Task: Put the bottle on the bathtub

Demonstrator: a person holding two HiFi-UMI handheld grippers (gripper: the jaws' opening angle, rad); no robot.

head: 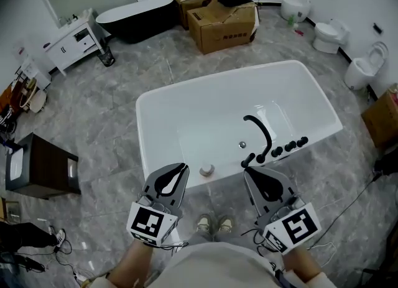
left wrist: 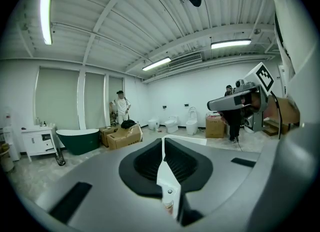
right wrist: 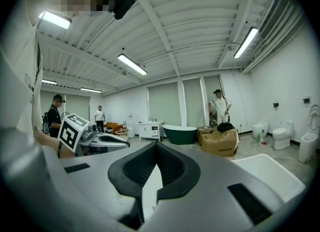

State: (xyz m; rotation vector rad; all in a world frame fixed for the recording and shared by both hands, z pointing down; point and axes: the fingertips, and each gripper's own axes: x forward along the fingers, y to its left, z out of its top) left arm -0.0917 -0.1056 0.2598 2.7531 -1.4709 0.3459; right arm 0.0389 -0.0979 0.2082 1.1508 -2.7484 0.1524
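A white bathtub point(head: 186, 103) fills the middle of the head view. A small bottle point(head: 207, 170) with a pale top stands on the tub's near rim. It is between my two grippers and touches neither. My left gripper point(head: 181, 167) hangs just left of the bottle with its jaws shut and nothing in them. My right gripper point(head: 249, 171) hovers to the right of the bottle, by the black tap point(head: 260, 132), also shut and empty. The left gripper view shows the left gripper point(left wrist: 162, 140) with dark pads pressed together. The right gripper point(right wrist: 156, 145) looks the same in its own view.
Black knobs point(head: 287, 148) line the rim by the tap. Cardboard boxes point(head: 222, 22), a dark bathtub point(head: 137, 16) and a white cabinet point(head: 74, 41) stand at the back. Toilets point(head: 326, 35) are at the right, a dark cabinet point(head: 43, 167) at the left. A person point(left wrist: 120, 106) stands far off.
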